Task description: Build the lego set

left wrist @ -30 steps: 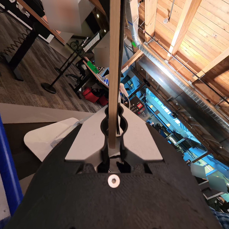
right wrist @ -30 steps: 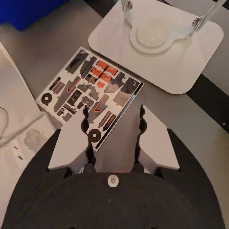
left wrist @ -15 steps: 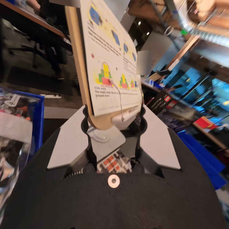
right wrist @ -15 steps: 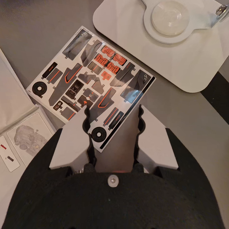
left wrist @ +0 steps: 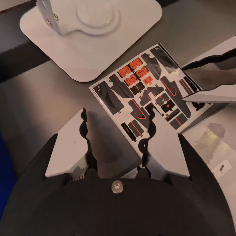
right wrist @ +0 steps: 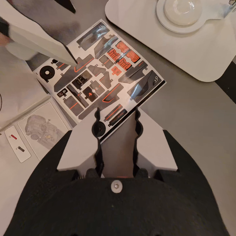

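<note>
A sticker sheet (left wrist: 146, 95) with grey, black and orange decals lies flat on the grey table. It also shows in the right wrist view (right wrist: 102, 76). My left gripper (left wrist: 117, 111) is open and empty, low over the sheet's near corner. One of its fingers (right wrist: 44, 42) points onto the sheet's left part. My right gripper (right wrist: 117, 109) is open and empty, and the sheet's near corner lies between its fingers. It also shows in the left wrist view (left wrist: 182, 83), at the sheet's far side.
A white stand base (left wrist: 89, 44) with a round dome sits just beyond the sheet, also in the right wrist view (right wrist: 178, 44). An open instruction booklet (right wrist: 38, 127) lies beside the sheet. A blue bin edge (left wrist: 5, 159) is at the far left.
My left gripper let go of the thin wooden board on the stand, opened and swung down to the sticker sheet. My right gripper moved closer to the sheet and its fingers narrowed somewhat.
</note>
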`<control>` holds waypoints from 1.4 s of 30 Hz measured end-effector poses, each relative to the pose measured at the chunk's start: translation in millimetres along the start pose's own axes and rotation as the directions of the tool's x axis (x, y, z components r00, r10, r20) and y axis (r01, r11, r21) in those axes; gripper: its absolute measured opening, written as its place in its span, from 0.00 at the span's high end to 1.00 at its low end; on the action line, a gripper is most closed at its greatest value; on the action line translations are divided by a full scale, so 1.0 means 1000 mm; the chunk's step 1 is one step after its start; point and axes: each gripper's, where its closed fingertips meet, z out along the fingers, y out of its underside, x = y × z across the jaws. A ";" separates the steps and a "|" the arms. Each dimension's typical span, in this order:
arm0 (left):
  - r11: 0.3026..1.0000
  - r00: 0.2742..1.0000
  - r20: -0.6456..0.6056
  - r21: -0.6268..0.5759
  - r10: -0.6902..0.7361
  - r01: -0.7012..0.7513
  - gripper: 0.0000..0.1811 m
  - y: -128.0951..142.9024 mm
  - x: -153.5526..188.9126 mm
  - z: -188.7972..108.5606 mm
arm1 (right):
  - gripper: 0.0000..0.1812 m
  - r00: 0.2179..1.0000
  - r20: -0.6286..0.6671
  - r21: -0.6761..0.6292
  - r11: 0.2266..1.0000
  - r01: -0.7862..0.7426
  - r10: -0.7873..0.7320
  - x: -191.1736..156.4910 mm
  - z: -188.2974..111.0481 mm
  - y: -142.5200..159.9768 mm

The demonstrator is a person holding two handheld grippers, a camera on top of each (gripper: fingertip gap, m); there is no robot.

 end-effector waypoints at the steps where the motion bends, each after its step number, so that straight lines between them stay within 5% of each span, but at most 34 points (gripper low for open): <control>1: 1.000 1.000 0.000 0.001 0.007 -0.007 0.50 0.001 0.002 0.004 | 0.72 1.000 0.000 0.008 1.000 -0.001 0.001 -0.001 -0.001 0.000; 19: 0.996 0.997 -0.021 0.053 0.075 -0.073 0.96 -0.002 0.031 0.011 | 0.88 0.996 0.026 0.059 0.995 -0.083 0.081 -0.007 -0.003 -0.002; 25: 0.982 0.990 -0.099 0.168 0.104 -0.087 1.00 -0.027 0.044 -0.008 | 0.65 0.972 0.107 0.177 0.958 -0.224 0.207 0.005 -0.018 -0.015; 33: 0.922 0.928 -0.332 0.387 0.169 -0.030 1.00 -0.064 0.084 -0.054 | 0.62 0.813 0.472 0.268 0.823 -0.501 0.341 0.022 -0.045 -0.044; 37: 0.913 0.874 -0.457 0.407 0.166 0.040 1.00 -0.069 0.098 -0.068 | 0.70 0.743 0.617 0.281 0.808 -0.518 0.261 0.008 -0.061 -0.061; 42: 0.902 0.824 -0.551 0.412 0.131 0.132 1.00 -0.078 0.102 -0.073 | 1.00 0.657 0.739 0.322 0.776 -0.543 0.153 -0.004 -0.091 -0.069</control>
